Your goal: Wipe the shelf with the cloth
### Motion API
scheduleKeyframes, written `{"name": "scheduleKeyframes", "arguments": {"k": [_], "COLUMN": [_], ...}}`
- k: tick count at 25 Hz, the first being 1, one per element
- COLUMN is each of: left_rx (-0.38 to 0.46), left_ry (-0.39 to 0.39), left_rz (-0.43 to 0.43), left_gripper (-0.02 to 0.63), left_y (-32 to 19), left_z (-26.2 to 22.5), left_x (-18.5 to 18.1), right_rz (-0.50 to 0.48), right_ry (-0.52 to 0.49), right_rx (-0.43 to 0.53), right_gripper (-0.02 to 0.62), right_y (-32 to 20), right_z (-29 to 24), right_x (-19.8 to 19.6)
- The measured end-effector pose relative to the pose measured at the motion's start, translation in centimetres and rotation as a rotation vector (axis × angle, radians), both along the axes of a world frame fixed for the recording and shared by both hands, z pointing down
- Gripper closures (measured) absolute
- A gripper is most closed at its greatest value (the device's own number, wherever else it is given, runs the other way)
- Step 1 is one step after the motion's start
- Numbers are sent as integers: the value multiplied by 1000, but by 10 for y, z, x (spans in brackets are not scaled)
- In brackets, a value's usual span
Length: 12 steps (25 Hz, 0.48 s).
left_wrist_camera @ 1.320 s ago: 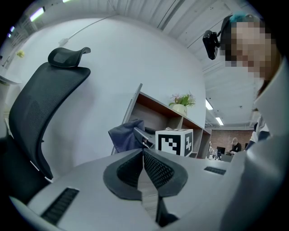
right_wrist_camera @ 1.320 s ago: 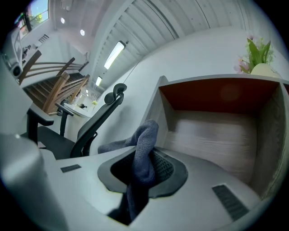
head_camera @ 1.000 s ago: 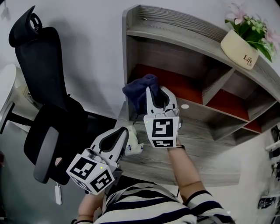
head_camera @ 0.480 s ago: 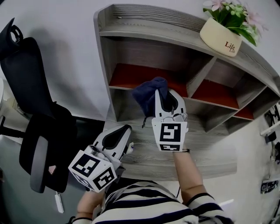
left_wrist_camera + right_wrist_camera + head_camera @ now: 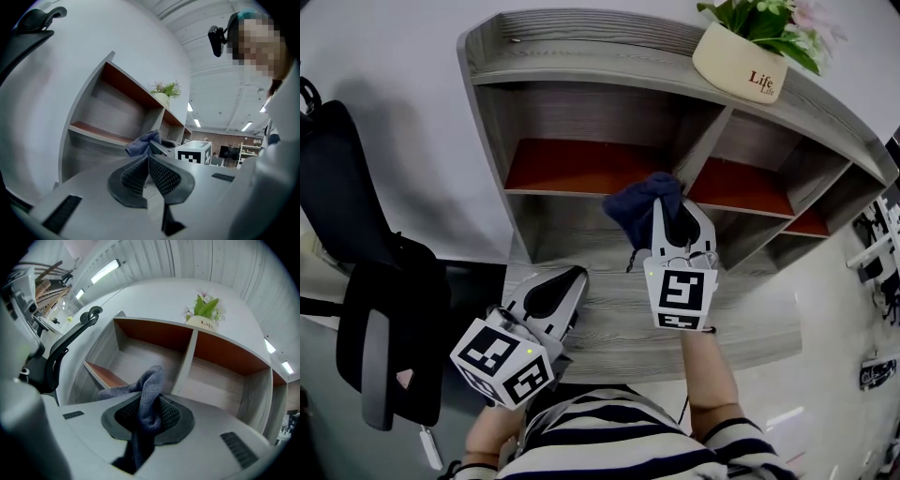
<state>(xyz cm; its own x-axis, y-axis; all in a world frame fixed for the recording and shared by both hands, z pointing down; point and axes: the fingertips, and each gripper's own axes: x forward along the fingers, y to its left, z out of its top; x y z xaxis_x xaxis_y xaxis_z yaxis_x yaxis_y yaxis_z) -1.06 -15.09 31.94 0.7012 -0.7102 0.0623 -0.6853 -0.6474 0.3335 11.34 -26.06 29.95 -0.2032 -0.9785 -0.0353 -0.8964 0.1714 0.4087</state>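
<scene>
A grey wooden shelf unit [image 5: 609, 66] with red-brown boards stands against the white wall. My right gripper [image 5: 667, 208] is shut on a dark blue cloth [image 5: 639, 206], which bunches up in front of the upright divider [image 5: 701, 150] between two compartments. In the right gripper view the cloth [image 5: 149, 397] is pinched between the jaws and hangs over to the left, short of the shelf boards [image 5: 105, 376]. My left gripper [image 5: 555, 292] hovers low over the grey desk top [image 5: 609, 328], shut with nothing in it; the left gripper view shows its pads [image 5: 140, 176] pressed together.
A cream flower pot [image 5: 739, 62] with a green plant stands on the top board at the right. A black office chair [image 5: 375, 309] is at the left, beside the desk. More compartments [image 5: 811, 220] run to the right.
The right gripper has carried the cloth to the right, from the left compartment's front to the divider. The head view has swung left and down. The left gripper has stayed put.
</scene>
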Motion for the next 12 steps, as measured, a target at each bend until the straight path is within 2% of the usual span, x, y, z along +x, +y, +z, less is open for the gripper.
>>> {"name": "scheduleKeyframes", "arguments": {"k": [7, 12], "left_rx": [8, 12], "left_ry": [-8, -3], "left_rz": [17, 12], "left_gripper": [584, 584], "left_y": [0, 0], "left_z": [0, -1], "left_x": [9, 9], "right_rz": [71, 82], "right_ry": [1, 1], "right_rx": [-7, -15], "right_gripper": [523, 523], "right_y": [4, 2], "right_z": [5, 8], "right_x": [31, 38]}}
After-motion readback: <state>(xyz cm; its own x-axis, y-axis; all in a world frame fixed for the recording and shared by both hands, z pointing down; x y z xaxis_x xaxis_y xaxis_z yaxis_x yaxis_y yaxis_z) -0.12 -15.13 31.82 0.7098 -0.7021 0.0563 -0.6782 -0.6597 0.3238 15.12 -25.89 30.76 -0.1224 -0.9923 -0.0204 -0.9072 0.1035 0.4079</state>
